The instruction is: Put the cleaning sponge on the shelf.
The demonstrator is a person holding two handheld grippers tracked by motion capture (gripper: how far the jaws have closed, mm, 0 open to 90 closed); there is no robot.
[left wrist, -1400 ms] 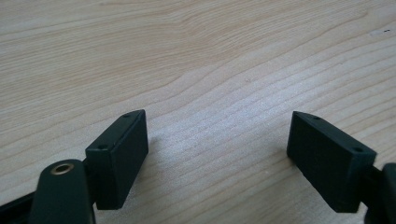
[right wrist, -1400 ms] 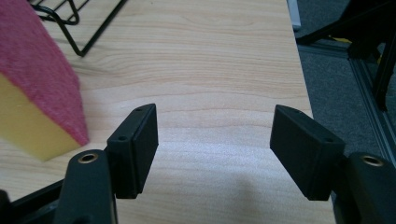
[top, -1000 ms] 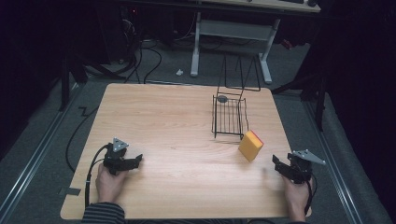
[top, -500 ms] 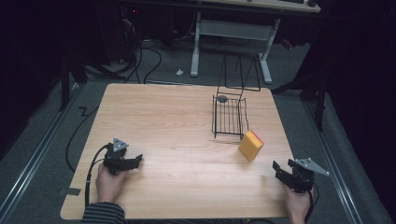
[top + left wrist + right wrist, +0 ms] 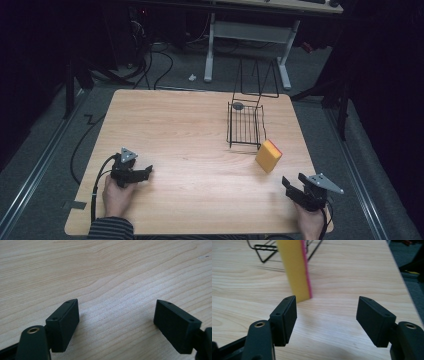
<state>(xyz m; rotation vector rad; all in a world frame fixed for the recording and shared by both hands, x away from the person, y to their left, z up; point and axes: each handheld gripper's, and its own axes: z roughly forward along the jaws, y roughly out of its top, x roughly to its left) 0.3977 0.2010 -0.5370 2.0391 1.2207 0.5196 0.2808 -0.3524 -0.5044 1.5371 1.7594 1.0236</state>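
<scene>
One sponge (image 5: 268, 155), one wire rack (image 5: 246, 125) and two claws were on the counter (image 5: 190, 130). One small dark round item (image 5: 238, 106) lay at the rack's far left corner; what it was could not be told.

The sponge stood on edge just beside the near right corner of the rack, tilted slightly; whether the two touched could not be told. It lay toward the counter's right edge, ahead of the right claw (image 5: 295, 189) and a little to its left. In the right gripper view the sponge (image 5: 294, 270) rose beyond the left jaw, apart from both jaws.

The right claw was spread, with only bare counter between its jaws; the jaws had just been opening slightly. It sat near the near right corner of the counter, close to both edges. The left claw (image 5: 142, 173) was also spread and empty, resting low over the wood near the near left edge, well apart from the sponge.

Open room: the whole centre and left half of the counter were bare. The strip between right claw and sponge was unobstructed.

Materials: the counter was pale wood-grain board with rounded corners. The sponge was a rectangular yellow foam block with a thin pink layer on one face. The rack was thin black wire, box-shaped, with an upright wire frame at its far side. The jaw pads were flat black blocks, each showing two small screw holes.
</scene>
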